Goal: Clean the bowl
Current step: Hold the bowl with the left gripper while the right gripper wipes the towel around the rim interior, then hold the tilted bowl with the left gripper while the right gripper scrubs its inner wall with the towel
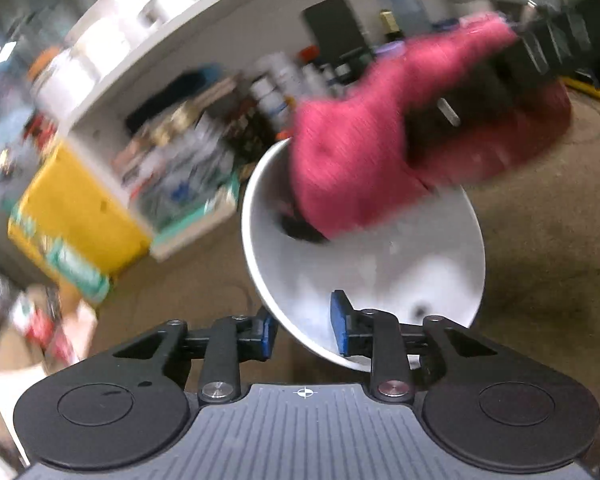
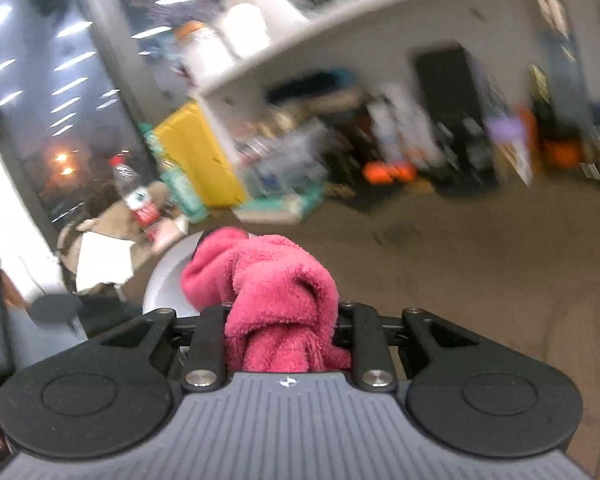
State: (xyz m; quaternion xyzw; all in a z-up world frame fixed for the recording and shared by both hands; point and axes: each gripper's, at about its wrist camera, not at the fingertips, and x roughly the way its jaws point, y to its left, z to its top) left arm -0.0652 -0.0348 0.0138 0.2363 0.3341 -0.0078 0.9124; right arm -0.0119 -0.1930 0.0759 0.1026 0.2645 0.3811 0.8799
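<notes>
A white bowl [image 1: 364,268] is held in the air, tilted, its near rim clamped between the blue pads of my left gripper [image 1: 304,330]. A pink fluffy cloth [image 1: 364,152] is pressed into the bowl's upper inside. My right gripper [image 2: 282,320] is shut on the pink cloth [image 2: 276,296]; its fingertips are hidden in the fabric. In the right wrist view a part of the bowl [image 2: 168,280] shows behind the cloth. Both views are blurred by motion.
Below is a brownish carpet floor [image 1: 540,240]. A white curved table edge [image 1: 204,28] runs above. A yellow box [image 1: 76,208], cluttered packages and bottles stand at the left and back. A plastic bottle with a red label [image 2: 134,192] stands at the left.
</notes>
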